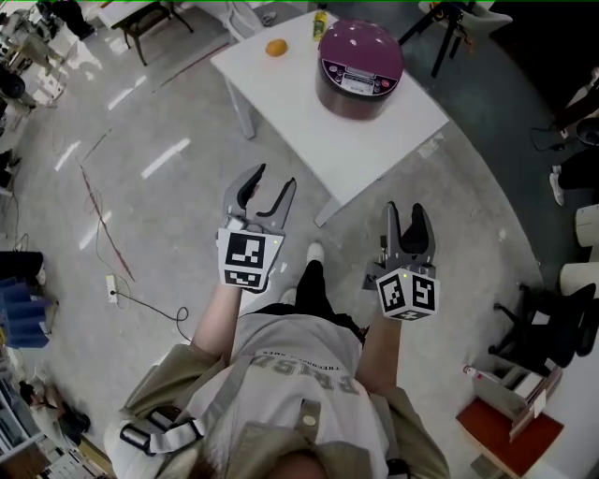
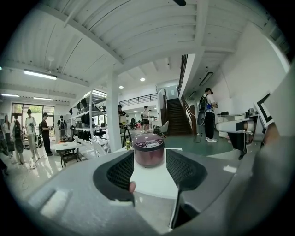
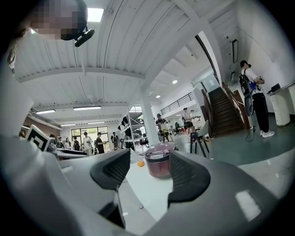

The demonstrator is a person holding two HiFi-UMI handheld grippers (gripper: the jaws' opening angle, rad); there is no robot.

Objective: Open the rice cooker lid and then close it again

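Maroon rice cooker [image 1: 360, 67] stands on the white table [image 1: 309, 140], toward the table's far right part. Its lid is down, and the control panel on top is turned toward the person. An orange fruit [image 1: 275, 48] lies near the table's far left corner, well apart from the cooker. A small yellow bottle [image 1: 320, 22] stands at the far edge, near the cooker.

Left gripper [image 1: 272, 183]: held in the air above the grey floor [image 1: 168, 112], short of the table's near edge and pointing toward the table. Its fingers [image 2: 120, 171] are partly spread, with a clear gap between the ribbed pads. Nothing is pinched. The cooker appears in that gap only as a distant object on the table beyond.

Right gripper [image 1: 404, 211]: also in the air above the floor, off the table's near right edge. Its fingers [image 3: 113, 169] are likewise partly spread, pads apart, gripping nothing. Cooker and fruit are visible far off between them.

Neither gripper touches the table or the cooker, and both are well apart from the lid.
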